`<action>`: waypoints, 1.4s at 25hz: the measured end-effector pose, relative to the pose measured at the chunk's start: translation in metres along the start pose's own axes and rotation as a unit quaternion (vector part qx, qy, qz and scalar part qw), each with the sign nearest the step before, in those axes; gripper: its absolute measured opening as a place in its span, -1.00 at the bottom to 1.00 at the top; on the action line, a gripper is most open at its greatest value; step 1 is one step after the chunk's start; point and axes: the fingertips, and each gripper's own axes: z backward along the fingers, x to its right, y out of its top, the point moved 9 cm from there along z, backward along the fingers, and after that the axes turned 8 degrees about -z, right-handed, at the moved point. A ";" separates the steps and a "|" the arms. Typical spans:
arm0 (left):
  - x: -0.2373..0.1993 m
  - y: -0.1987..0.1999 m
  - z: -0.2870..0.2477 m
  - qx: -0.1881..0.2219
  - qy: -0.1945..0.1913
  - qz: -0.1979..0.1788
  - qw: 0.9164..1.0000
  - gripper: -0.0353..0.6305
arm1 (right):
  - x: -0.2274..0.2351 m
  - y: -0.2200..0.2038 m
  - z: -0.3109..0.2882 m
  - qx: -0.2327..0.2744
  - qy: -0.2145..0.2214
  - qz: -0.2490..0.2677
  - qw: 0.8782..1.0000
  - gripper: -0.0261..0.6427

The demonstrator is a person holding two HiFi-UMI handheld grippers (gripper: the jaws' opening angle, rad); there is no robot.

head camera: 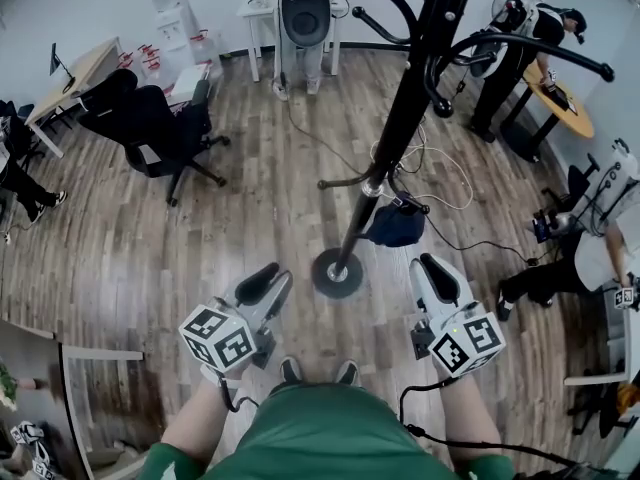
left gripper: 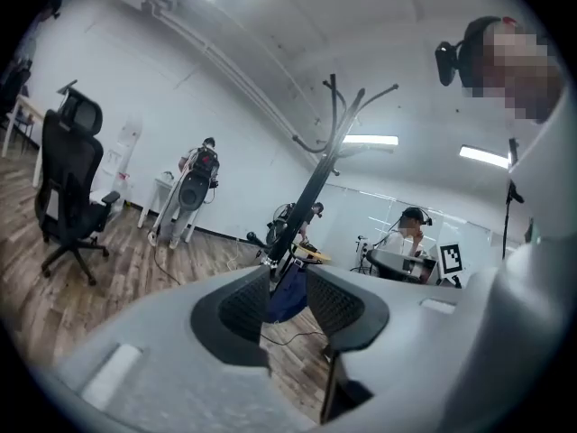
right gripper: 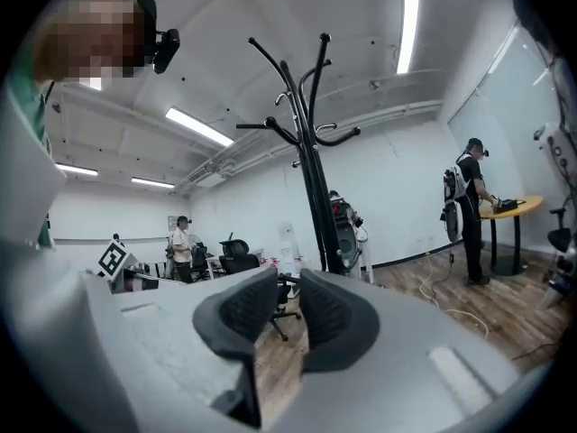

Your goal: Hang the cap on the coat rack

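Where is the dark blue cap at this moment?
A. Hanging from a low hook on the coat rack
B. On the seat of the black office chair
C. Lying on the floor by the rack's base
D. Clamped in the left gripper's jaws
A: the cap hangs off a low hook beside the pole of the coat rack, and the left gripper and right gripper both hold nothing.

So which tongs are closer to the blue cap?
Right. The right tongs are just below the cap in the head view; the left tongs sit across the rack pole, farther away.
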 end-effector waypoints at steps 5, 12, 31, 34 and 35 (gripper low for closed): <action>0.027 0.036 -0.008 0.045 0.011 -0.087 0.995 -0.74 | -0.021 0.018 0.011 0.026 0.003 0.027 0.999 -0.83; 0.053 0.057 -0.008 0.091 0.022 -0.156 0.983 -0.86 | -0.032 0.028 0.025 0.061 0.004 0.040 0.997 -0.87; 0.037 0.046 0.001 0.091 0.052 -0.152 0.983 -0.86 | -0.040 0.025 0.029 0.069 -0.044 0.118 0.990 -0.88; 0.035 0.046 0.000 0.093 0.050 -0.149 0.983 -0.86 | -0.038 0.026 0.029 0.070 -0.049 0.119 0.989 -0.88; 0.035 0.046 0.000 0.095 0.050 -0.148 0.983 -0.86 | -0.038 0.026 0.030 0.069 -0.050 0.118 0.989 -0.88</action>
